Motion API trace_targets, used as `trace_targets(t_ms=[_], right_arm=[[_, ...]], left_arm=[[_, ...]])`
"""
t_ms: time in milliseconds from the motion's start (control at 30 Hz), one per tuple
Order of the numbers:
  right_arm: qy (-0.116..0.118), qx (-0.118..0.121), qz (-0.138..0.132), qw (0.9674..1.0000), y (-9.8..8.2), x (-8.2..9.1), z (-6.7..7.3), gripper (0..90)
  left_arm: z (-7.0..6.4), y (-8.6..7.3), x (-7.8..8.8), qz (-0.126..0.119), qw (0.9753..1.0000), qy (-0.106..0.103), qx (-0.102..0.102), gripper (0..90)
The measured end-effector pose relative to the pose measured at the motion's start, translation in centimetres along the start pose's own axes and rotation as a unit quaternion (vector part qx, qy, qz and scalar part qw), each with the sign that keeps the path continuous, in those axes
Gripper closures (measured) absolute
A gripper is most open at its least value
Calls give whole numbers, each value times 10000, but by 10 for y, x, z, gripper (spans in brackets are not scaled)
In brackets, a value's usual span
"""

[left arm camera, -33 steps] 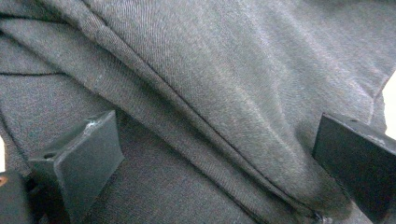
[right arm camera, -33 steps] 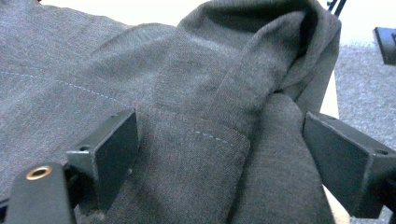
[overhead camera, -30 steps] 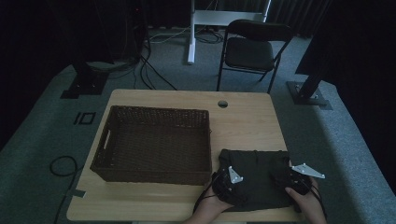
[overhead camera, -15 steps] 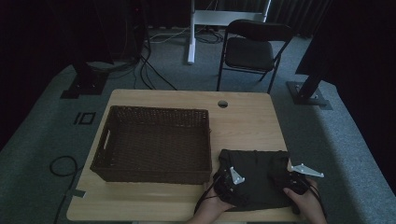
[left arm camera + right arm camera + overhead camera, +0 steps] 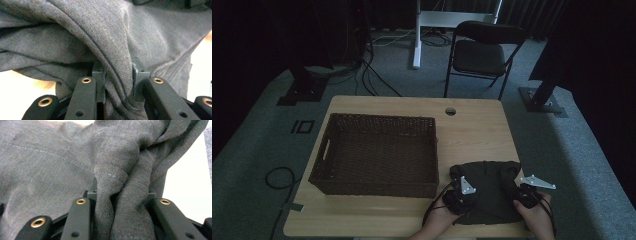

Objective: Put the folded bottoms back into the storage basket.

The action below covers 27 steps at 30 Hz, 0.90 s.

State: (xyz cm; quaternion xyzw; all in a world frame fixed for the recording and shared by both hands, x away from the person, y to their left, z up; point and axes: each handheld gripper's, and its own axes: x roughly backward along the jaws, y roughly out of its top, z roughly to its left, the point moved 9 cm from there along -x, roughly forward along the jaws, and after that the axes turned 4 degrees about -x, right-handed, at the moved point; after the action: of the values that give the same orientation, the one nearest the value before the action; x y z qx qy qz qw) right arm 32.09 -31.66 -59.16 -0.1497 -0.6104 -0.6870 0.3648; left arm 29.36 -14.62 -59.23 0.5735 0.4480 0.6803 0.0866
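Jaws of both grippers just closed, pinching folds of dark cloth (image 5: 492, 187) seemingly near table edge (image 5: 362, 231).

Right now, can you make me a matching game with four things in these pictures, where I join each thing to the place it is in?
Things:
1. dark brown woven wicker basket
2. dark grey crumpled cloth
3. black folding chair
4. small round hole

Places:
A. on the grey carpet beyond the table
B. in the tabletop near its far edge
C. on the left half of the light wooden table
D. at the table's near right, pinched by the left gripper and the right gripper

Pairs: 1-C, 2-D, 3-A, 4-B
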Motion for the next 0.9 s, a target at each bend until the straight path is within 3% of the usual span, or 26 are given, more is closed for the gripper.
trace_targets(t_ms=[67,133,467,567,900], right_arm=[[72,-81,-86,9999,3,4,1,645],[147,-169,-178,9996,7,9,1,648],[298,-191,-542,9979,35,37,8,649],[343,-173,-634,9973,44,46,12,649],[545,-192,-909,9942,72,67,23,648]], left_arm=[[0,3,4,-54,10000,-66,12,720],[0,7,8,-138,9998,66,-87,723],[-4,33,34,-418,9979,230,-443,729],[-3,41,42,-505,9974,223,-458,729],[4,65,71,-588,9956,228,-696,728]])
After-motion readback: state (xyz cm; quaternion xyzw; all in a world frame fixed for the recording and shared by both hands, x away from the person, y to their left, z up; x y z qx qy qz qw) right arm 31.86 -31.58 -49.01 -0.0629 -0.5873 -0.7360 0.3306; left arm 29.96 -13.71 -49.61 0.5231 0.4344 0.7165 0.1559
